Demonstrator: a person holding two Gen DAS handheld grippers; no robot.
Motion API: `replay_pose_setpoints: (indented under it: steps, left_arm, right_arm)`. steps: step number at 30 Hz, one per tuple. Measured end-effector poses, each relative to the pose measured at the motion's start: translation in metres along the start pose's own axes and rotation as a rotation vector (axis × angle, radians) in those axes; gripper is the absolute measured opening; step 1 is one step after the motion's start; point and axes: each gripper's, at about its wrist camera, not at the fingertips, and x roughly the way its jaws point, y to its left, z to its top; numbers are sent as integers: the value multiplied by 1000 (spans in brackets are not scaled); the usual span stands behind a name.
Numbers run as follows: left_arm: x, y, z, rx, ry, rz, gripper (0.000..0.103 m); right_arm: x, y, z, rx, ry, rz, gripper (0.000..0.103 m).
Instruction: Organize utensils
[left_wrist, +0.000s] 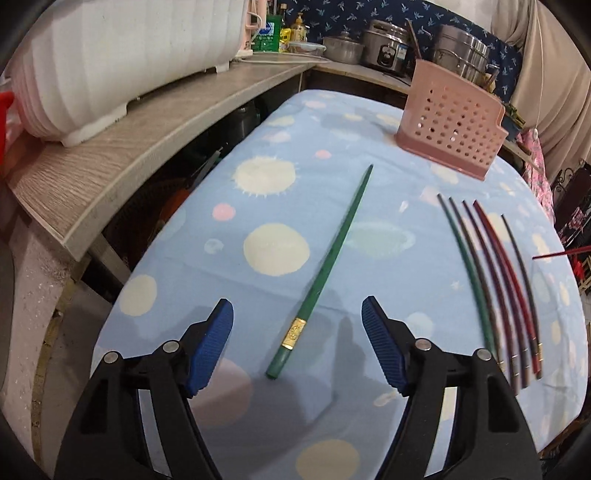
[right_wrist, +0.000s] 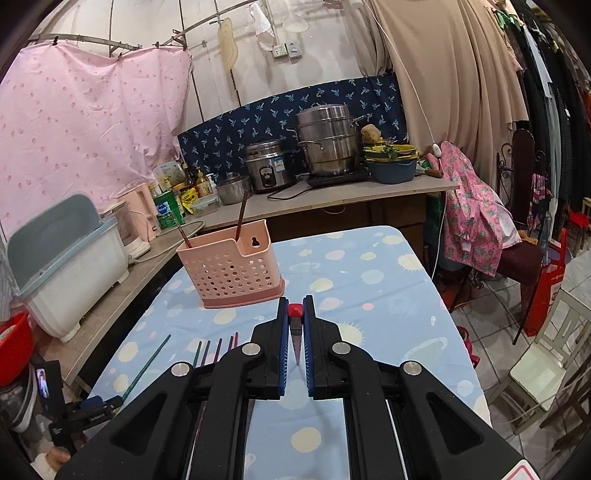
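1. Kitchen clutter of pots and a rice cooker lines the counter behind your blue spotted tablecloth (left_wrist: 258, 206), and the pink holder (left_wrist: 452, 125) stands on that cloth at its far end.
2. Your left gripper (left_wrist: 297, 343) is wide open, its jaws either side of the thick end of a single green chopstick (left_wrist: 328, 266), above it and not touching. That stick lies flat on the cloth, well short of the holder, its thin tip aimed roughly toward it.
3. Your right gripper (right_wrist: 295, 332) is clamped on a red chopstick (right_wrist: 295, 310), seen end-on with its butt poking past the pads, in front of the holder (right_wrist: 231, 273).
4. Five more chopsticks (left_wrist: 498, 280) lie side by side on the cloth, on the near side of the holder and to the right of the green one.
5. Expect every stick to be light, stiff and probably slick, so it may roll or pivot in the pads.
6. Grip the green one on the thick stretch near its gold band (left_wrist: 293, 334); the soft cloth should give a little under the jaws.
7. Two sticks already stand in the holder, so most of the job looks undone.
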Motion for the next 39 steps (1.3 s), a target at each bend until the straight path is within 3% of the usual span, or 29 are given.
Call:
replay_pose_setpoints:
  steps: [14,25,32,39]
  left_arm:
    - [-2,-9,-15,61,9,-13,12]
    - [-26,-20,-9,15,-4,-55,7]
    - [-85,-31,37,5,-123,-103,7]
    - [-118,-52,97,11,-191,-148,7]
  right_arm:
    - [2,3,-2,2,10,-1,7]
    - [1,7,-2,-8,-1,2,7]
    - [-4,11,11,-12,-43,25,7]
    - [0,18,38,-15,-72,69,7]
